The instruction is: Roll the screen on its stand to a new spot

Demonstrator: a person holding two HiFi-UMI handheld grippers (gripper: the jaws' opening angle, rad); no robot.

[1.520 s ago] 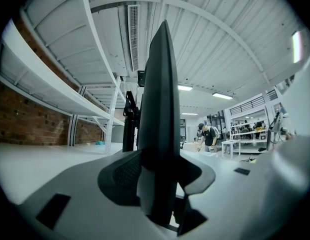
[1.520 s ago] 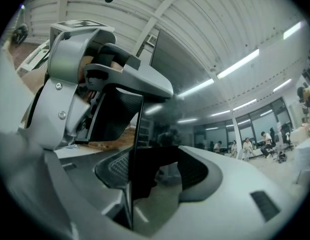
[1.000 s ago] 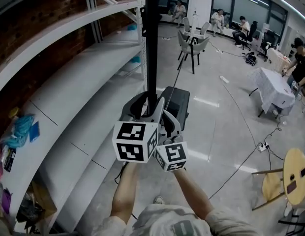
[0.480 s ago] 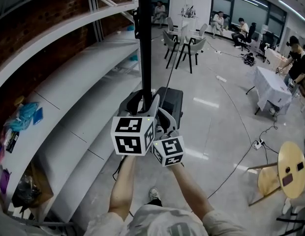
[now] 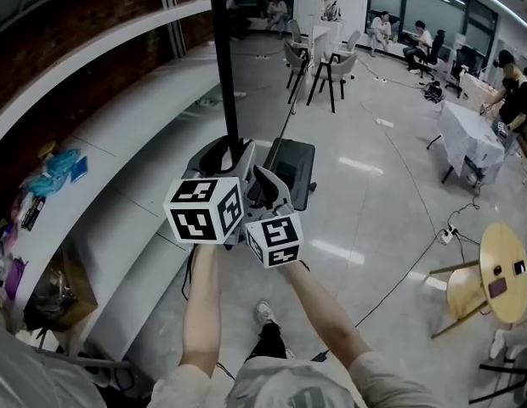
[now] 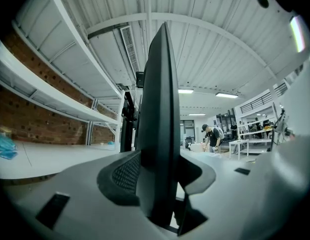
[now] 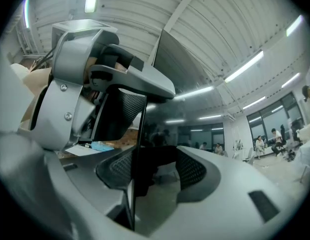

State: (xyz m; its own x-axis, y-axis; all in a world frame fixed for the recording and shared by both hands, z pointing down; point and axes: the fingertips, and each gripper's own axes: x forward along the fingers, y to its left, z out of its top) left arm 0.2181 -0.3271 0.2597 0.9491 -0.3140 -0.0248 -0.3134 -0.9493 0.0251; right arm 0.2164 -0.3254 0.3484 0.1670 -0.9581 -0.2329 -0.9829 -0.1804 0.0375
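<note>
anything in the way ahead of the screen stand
Nothing lies on the tile floor just ahead of the stand's base. Farther on, grey chairs seem to stand in its line, a cable trails toward them, and the shelving runs close on the left.

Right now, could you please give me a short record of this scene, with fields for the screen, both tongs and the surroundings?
Screen: black panel, seen edge-on, upright
Stand base: dark, resting on the glossy floor
Left tongs: closed on the screen's edge
Right tongs: closed on the screen's edge too
To the left: long white shelving
Ahead: chairs further down the room
</note>
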